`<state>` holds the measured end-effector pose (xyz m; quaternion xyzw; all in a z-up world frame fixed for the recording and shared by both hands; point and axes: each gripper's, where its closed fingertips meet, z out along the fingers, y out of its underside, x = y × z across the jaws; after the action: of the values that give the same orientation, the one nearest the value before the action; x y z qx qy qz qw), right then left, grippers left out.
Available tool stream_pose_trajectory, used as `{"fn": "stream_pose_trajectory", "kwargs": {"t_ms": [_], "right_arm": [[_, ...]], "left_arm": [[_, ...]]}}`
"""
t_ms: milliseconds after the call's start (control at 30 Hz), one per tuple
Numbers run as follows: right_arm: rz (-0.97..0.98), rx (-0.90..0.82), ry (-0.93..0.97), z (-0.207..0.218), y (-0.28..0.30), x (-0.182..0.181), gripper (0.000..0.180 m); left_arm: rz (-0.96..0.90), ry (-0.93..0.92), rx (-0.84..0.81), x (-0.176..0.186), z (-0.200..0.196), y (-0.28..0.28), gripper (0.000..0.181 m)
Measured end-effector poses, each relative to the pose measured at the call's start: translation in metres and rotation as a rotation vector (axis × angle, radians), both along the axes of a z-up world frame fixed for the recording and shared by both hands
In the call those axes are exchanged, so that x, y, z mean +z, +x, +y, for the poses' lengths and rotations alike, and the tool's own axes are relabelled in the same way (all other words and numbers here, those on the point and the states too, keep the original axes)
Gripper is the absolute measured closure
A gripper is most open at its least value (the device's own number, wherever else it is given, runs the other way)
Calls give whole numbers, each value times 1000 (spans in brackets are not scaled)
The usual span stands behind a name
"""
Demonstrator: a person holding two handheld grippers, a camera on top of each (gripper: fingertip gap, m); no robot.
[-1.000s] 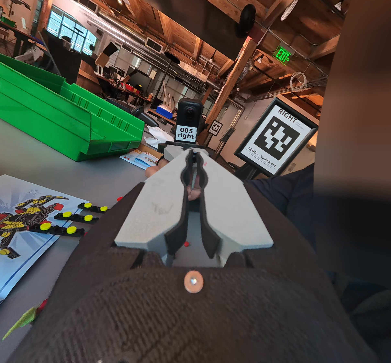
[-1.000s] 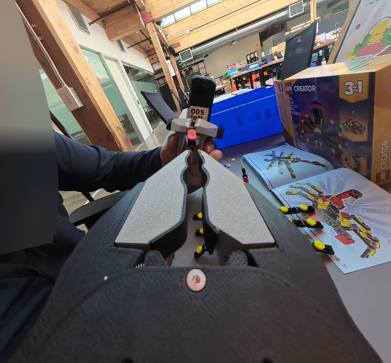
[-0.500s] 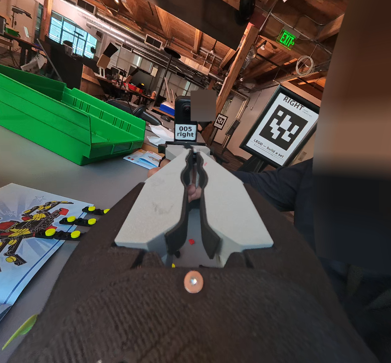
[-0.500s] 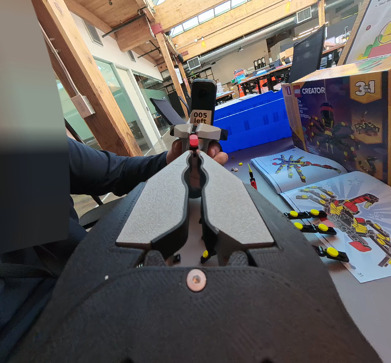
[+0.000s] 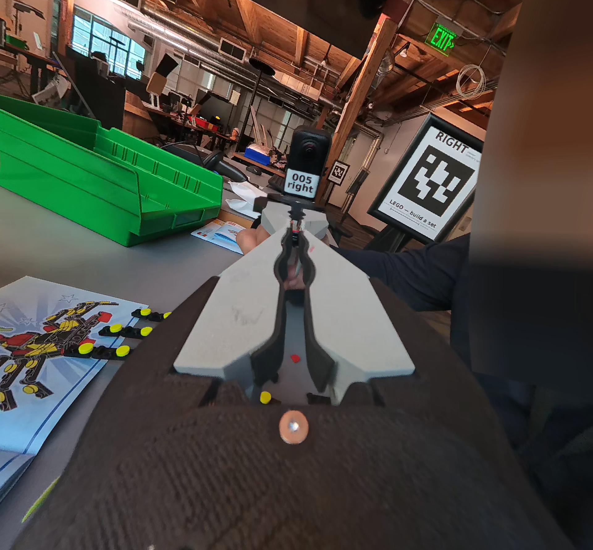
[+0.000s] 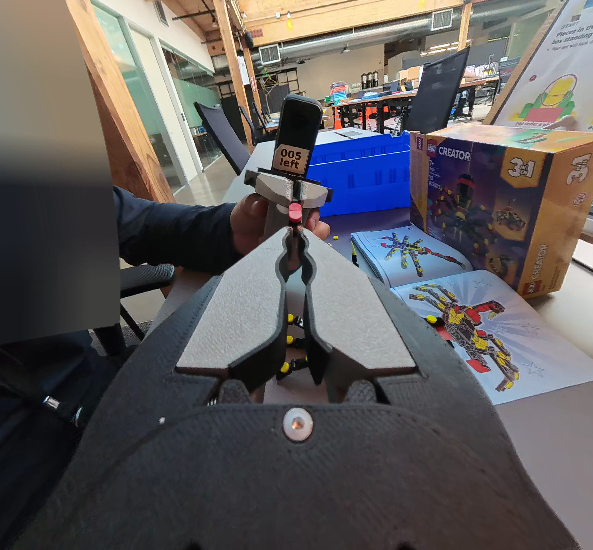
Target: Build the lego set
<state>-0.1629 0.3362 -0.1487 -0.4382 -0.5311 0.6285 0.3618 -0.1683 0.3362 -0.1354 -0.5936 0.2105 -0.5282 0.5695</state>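
A small red rounded lego piece (image 6: 294, 212) is pinched in the left gripper (image 6: 293, 213), raised above the grey counter (image 5: 96, 255). The right gripper (image 6: 293, 229), tip to tip with it, is closed on something too small to identify. Black-and-yellow leg assemblies (image 5: 125, 331) lie beside the open instruction booklet (image 5: 35, 374).

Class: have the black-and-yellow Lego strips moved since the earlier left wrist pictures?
No: the strips still lie along the right edge of the instruction booklet.

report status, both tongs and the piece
Left tongs shut on red piece, tip to tip with right tongs. Right tongs shut, load unclear. Black-yellow pieces lie on table below.
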Motion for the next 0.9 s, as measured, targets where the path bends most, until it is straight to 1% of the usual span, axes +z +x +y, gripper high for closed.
{"fn": "stream_pose_trajectory", "kwargs": {"t_ms": [233,467,733,833,867,900], "right_arm": [[-15,24,-64,1,0,0,180],[-8,31,-73,1,3,4,180],[-8,34,-111,2,2,3,180],[-11,33,-115,3,1,2,180],[-11,40,-119,2,1,2,180],[-13,49,-123,1,1,2,180]], "left_arm": [[1,0,4,-1,1,-1,181],[28,-17,3,-6,2,2,170],[35,-11,14,-6,3,1,170],[36,-16,-13,-6,0,5,161],[50,-15,-13,-7,0,6,162],[73,-4,-6,-9,0,7,168]]}}
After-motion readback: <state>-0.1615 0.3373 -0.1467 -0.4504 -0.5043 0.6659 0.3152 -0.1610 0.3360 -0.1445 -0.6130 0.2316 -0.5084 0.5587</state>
